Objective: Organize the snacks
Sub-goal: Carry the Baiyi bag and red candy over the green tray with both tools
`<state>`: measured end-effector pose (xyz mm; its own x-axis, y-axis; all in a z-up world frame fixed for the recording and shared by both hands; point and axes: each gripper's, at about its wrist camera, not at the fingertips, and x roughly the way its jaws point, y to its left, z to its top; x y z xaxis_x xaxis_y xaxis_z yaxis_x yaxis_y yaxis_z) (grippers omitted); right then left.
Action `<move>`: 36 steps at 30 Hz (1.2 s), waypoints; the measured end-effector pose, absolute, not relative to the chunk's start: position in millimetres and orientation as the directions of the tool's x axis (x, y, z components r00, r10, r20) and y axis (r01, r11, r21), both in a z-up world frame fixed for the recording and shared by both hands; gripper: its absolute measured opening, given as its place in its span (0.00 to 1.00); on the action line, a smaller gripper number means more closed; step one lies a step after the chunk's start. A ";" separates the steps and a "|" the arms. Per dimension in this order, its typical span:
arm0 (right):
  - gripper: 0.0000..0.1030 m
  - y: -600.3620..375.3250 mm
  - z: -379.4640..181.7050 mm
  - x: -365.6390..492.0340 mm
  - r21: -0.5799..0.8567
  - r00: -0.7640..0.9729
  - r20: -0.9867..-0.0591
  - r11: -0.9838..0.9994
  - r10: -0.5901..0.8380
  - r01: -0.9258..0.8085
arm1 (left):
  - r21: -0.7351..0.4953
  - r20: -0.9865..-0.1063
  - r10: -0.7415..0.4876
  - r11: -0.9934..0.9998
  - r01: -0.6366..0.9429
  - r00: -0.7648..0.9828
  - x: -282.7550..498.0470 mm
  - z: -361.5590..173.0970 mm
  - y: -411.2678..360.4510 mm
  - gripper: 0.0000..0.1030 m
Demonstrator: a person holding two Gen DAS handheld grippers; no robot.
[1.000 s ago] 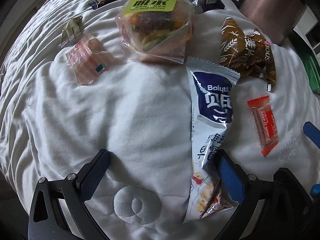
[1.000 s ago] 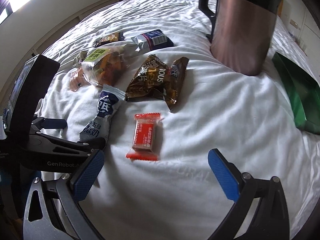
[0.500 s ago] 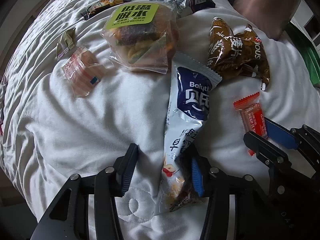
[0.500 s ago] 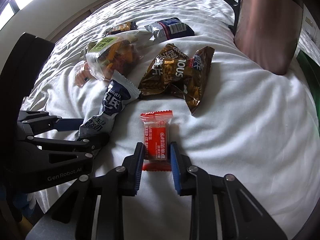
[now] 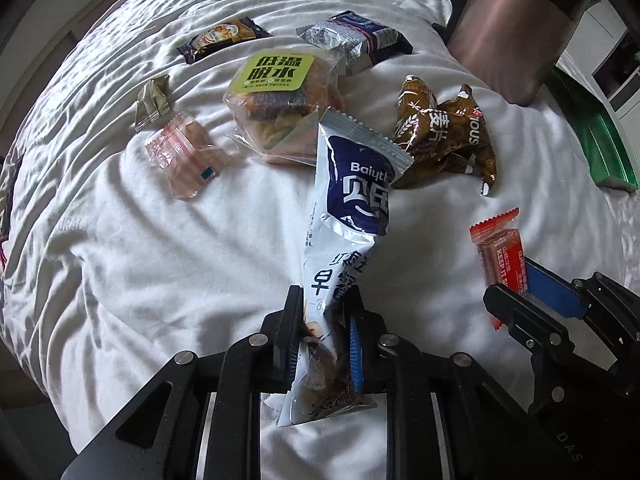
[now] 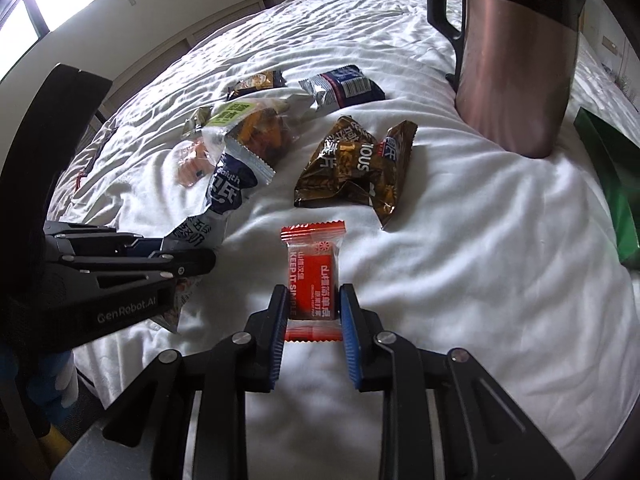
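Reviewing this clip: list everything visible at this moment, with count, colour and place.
Blue-and-white snack pouch: 1, navy and white, clamped at its near end, far end raised over the bed.
Red snack bar: 1, red-orange, near the bed's front edge, clamped.
Brown cereal packets: 2, brown and gold, centre right.
Clear bag with green label: 1, mixed-colour contents, centre.
Pink candy packet: 1, clear pink, left.
Olive sachet: 1, far left.
Dark brown bar: 1, far side.
Navy-and-silver packet: 1, far side.
Copper bin: 1, copper with black handle, far right.
Green bag: 1, right edge.
Bedsheet: 1, white.
Left gripper: black, blue pads, shut.
Right gripper: same, shut.
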<state>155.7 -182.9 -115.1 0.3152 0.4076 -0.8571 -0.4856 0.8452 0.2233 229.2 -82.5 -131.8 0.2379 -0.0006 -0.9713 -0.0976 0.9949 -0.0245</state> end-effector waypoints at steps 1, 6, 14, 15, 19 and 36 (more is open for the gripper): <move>0.00 -185.2 -111.5 152.6 0.223 0.321 -0.855 0.846 0.408 -0.484 | -0.028 -0.970 -0.003 0.995 -0.096 0.245 226.8 -129.0 -83.4 0.16; 0.00 -204.1 -93.6 132.9 0.226 0.355 -0.840 0.859 0.411 -0.459 | -0.053 -0.963 -0.031 0.996 -0.074 0.267 221.9 -106.8 -84.0 0.16; 0.00 -273.3 -68.8 105.2 0.208 0.442 -0.822 0.911 0.360 -0.355 | -0.074 -0.937 -0.099 0.994 0.086 0.336 177.6 -70.0 -132.2 0.16; 0.00 -283.6 -65.9 103.3 0.204 0.455 -0.819 0.919 0.349 -0.338 | -0.080 -0.933 -0.114 0.991 0.111 0.341 169.3 -70.3 -140.2 0.16; 0.00 -330.7 -50.5 98.7 0.178 0.509 -0.811 0.950 0.289 -0.255 | -0.095 -0.919 -0.167 0.973 0.210 0.356 156.1 -55.7 -183.8 0.16; 0.00 -511.5 -13.2 208.7 0.054 0.681 -0.732 0.995 -0.014 0.078 | -0.083 -0.851 -0.283 0.905 0.418 0.443 277.9 -13.1 -370.3 0.16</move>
